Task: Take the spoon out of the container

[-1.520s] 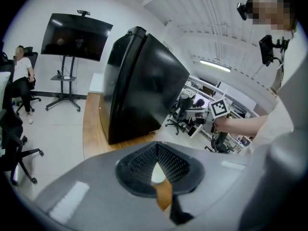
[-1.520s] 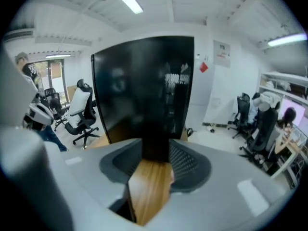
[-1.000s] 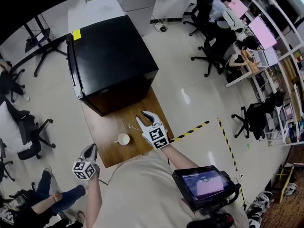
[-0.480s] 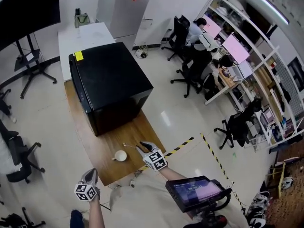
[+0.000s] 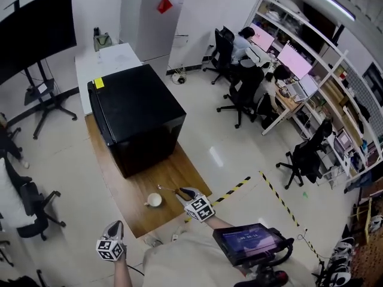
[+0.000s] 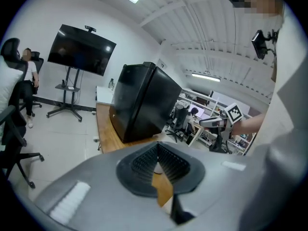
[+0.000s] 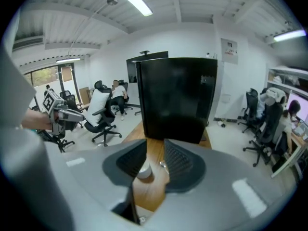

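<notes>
A small white cup (image 5: 154,201) stands near the front of the wooden table (image 5: 119,166). The spoon (image 5: 167,189) is outside it, just right of the cup, with its handle running to my right gripper (image 5: 181,191). In the right gripper view the jaws of that gripper (image 7: 155,153) stand apart. Wood and the cup (image 7: 144,173) show through the gap. The spoon's bowl (image 7: 163,165) sits at the right pad's edge and nothing spans the pads. My left gripper (image 5: 115,226) hangs off the table's front left, its jaws (image 6: 156,148) meeting at the tips, empty.
A large black box (image 5: 134,115) fills the table's far half. Yellow-black tape (image 5: 239,187) crosses the floor on the right. Office chairs and desks with seated people stand far right, and a screen on a stand (image 5: 36,23) is at far left. A tablet (image 5: 251,241) hangs at my chest.
The head view has pulled back and up, so the table looks smaller. Both grippers keep about the same places relative to the cup and spoon.
</notes>
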### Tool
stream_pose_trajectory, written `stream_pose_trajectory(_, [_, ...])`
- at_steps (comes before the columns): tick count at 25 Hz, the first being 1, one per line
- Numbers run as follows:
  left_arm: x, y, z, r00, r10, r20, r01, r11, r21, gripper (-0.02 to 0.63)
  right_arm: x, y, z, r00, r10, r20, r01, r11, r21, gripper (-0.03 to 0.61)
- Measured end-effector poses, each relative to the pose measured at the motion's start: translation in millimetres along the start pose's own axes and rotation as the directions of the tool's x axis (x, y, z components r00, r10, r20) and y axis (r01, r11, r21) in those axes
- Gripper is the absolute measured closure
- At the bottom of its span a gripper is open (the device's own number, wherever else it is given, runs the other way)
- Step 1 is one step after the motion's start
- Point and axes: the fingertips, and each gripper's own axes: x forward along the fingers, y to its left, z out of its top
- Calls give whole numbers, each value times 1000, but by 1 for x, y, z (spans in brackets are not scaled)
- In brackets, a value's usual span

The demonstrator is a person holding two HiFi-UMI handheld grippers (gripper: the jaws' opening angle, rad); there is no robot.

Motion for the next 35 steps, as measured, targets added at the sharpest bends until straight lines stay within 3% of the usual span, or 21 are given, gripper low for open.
stream_pose_trajectory(10, [8,-72,-13,994,110,27,-109,994,-27,614,-62,-7,-15,985,140,101,-137,990,-36,477])
stream_pose_trajectory(16, [25,-153,-29,990,136,44,-136,991,-21,614,-105,-36,-40,980,186,72,-174,974,-145,489])
stream_pose_trajectory(23, [23,-224,-72,981,187,58,-181,978,-101,614,-123,-49,-33,968,234,93,-213,958,-190,495])
stream_pose_trajectory(29, [2,-238,-102,973,230,30,-223,965,-138,614,-126,-19,-34,950,299,90,-274,937,-218,495])
stream_pose_trajectory(35, [-3,-230,-92,976,215,19,-212,970,-119,614,-126,-4,-37,950,301,83,-281,941,-190,495])
